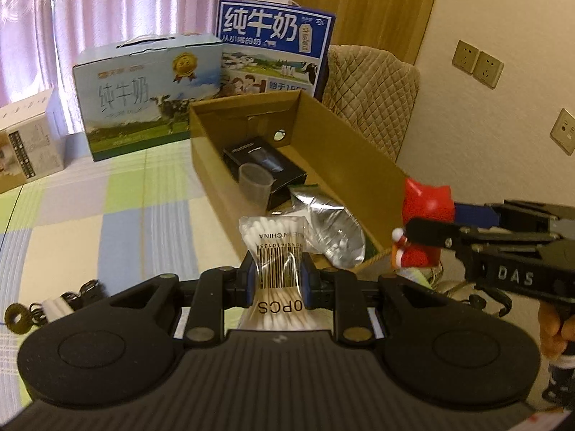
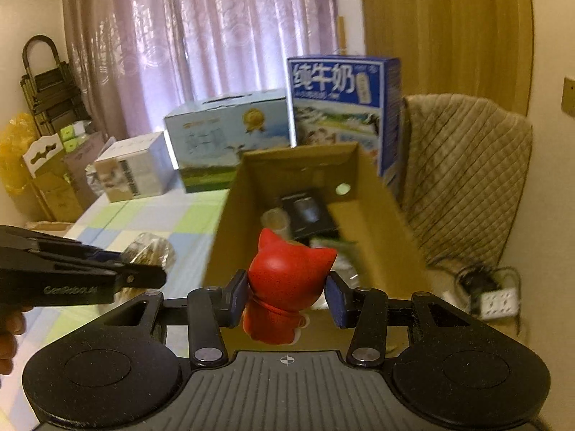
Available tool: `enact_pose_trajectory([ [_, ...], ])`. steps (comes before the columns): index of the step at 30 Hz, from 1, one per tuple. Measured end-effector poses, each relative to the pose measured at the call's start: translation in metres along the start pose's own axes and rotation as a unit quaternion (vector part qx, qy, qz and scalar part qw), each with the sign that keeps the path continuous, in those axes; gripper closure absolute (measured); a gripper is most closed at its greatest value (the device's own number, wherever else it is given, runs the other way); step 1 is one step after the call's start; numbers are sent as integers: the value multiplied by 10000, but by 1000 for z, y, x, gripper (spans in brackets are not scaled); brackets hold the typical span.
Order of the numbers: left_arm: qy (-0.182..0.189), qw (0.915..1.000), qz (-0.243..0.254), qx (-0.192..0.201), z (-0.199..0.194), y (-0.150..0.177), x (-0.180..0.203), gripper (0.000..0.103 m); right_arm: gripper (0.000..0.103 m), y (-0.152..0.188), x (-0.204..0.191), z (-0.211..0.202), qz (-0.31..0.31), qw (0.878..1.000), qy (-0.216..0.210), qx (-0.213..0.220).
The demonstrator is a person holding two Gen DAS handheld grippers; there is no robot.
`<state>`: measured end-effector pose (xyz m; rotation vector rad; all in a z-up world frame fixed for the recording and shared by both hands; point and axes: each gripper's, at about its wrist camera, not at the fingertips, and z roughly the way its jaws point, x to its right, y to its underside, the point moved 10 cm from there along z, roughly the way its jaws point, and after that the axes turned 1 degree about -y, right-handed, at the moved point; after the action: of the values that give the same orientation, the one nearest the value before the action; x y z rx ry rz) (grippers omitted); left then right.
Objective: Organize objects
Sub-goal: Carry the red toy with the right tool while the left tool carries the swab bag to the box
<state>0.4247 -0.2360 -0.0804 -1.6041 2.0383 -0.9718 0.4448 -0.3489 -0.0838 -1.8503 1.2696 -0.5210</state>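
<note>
A checked bedspread (image 1: 107, 215) in green, blue and cream covers the bed under both claws. Ahead of the left claw (image 1: 276, 280) a long open cardboard box (image 1: 359, 151) lies with its long axis running away from the claw, slightly to the right; the same box sits straight ahead of the right claw (image 2: 287, 292), its near end just beyond the fingertips. Behind the box's far end stand a pale blue milk carton (image 1: 151, 97) and a taller dark blue milk carton (image 1: 276, 46), and a white box (image 1: 28, 140) sits far to the left.

Inside the cardboard box lie a black packet (image 1: 266, 165), a clear plastic cup (image 1: 255, 179) and a silver foil pouch (image 1: 330, 230) nearest the left claw.

The right claw pinches a red cat figurine (image 2: 287, 280) by its sides, upright, ears up, its back toward the camera, level with the box's near rim. The left claw pinches a bag of cotton swabs (image 1: 276, 251) at its middle, the bag's long axis pointing forward along the fingers, barcode up, beside the box's near left corner. A small key and ring (image 1: 18, 318) lie on the bedspread far left of it.
</note>
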Motion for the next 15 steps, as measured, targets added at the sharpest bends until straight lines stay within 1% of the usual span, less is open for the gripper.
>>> enact_pose_trajectory([
  [6, -131, 9999, -13, 5, 15, -12, 17, 83, 60, -9, 36, 17, -239, 9997, 51, -39],
  [11, -254, 9996, -61, -57, 25, -16, 21, 83, 60, -7, 54, 36, -462, 9985, 69, -289],
  [15, -324, 9994, -98, -121, 32, -17, 21, 83, 60, -2, 63, 50, -509, 9972, 97, -542],
])
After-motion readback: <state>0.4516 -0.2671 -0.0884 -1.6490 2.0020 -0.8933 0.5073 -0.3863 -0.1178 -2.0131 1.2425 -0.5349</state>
